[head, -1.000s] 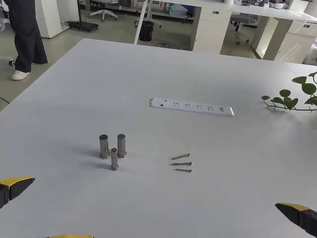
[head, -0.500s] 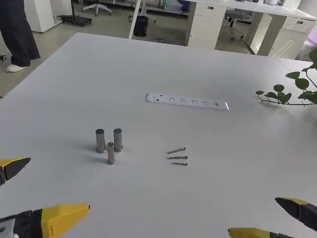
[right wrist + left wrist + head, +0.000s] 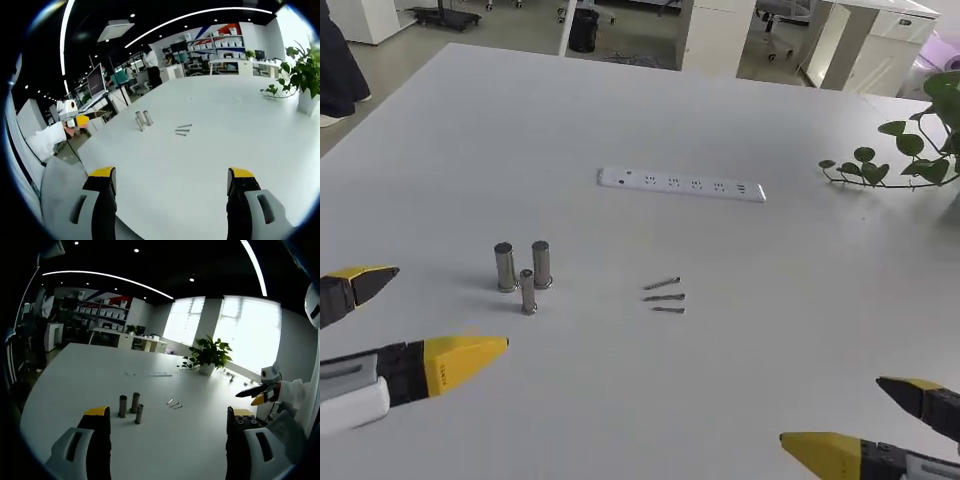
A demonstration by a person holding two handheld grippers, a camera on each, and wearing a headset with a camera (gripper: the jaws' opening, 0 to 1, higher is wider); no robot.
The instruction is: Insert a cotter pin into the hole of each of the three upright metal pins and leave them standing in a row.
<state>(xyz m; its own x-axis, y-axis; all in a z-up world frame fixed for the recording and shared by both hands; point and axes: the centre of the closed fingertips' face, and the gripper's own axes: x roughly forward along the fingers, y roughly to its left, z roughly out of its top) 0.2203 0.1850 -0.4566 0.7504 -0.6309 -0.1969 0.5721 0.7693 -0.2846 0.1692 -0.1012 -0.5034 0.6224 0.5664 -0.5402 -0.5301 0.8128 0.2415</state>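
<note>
Approach under way: my left gripper [image 3: 450,308] and right gripper [image 3: 832,410] have come forward, fingers apart and empty. The metal pins [image 3: 525,275] stand ahead of the left fingers, the cotter pins [image 3: 665,297] lie beyond both pairs; none inserted.

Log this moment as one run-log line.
left gripper: open, empty | right gripper: open, empty | metal pins: three upright, clustered | cotter pins: three loose on table | inserted: none
</note>
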